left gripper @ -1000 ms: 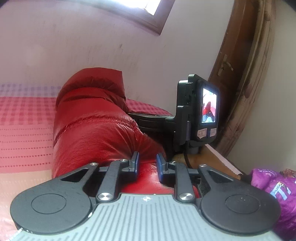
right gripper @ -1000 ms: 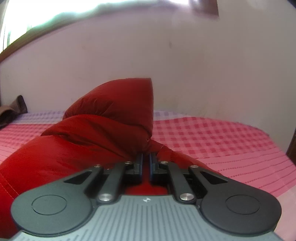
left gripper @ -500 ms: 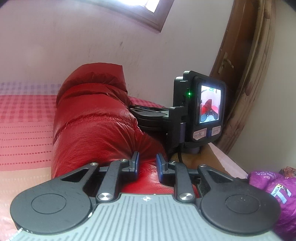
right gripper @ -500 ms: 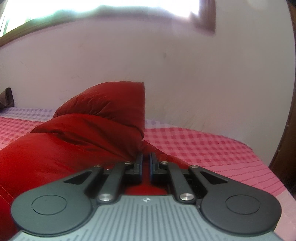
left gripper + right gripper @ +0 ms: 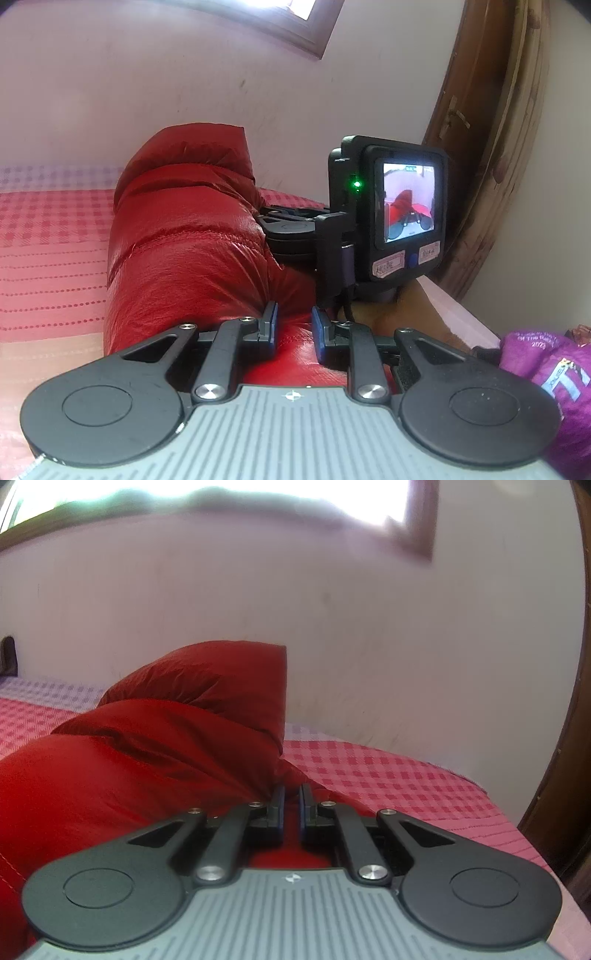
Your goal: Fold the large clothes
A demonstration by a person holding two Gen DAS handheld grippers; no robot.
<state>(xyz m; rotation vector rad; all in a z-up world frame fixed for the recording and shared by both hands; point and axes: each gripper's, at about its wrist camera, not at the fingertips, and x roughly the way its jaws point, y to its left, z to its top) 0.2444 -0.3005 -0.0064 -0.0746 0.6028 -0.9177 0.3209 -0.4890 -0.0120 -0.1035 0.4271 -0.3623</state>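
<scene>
A puffy red jacket (image 5: 184, 251) lies bunched on a bed with a red checked cover (image 5: 48, 236). My left gripper (image 5: 293, 325) is shut on the jacket's near edge, with red fabric filling the gap between its fingers. My right gripper (image 5: 290, 805) is shut on the jacket (image 5: 147, 760) too, with a fold pinched in a narrow gap. The right gripper's body with its lit screen (image 5: 406, 206) shows in the left wrist view, just right of the jacket.
A pale wall (image 5: 332, 627) rises close behind the bed, with a window above. A brown wooden door frame (image 5: 491, 147) stands at the right. A purple garment (image 5: 546, 369) lies at the right edge of the left wrist view.
Both grippers have kept their hold on the jacket. The right gripper has shifted closer to the left one, and the right wrist view has swung rightward, bringing the door frame into view.
</scene>
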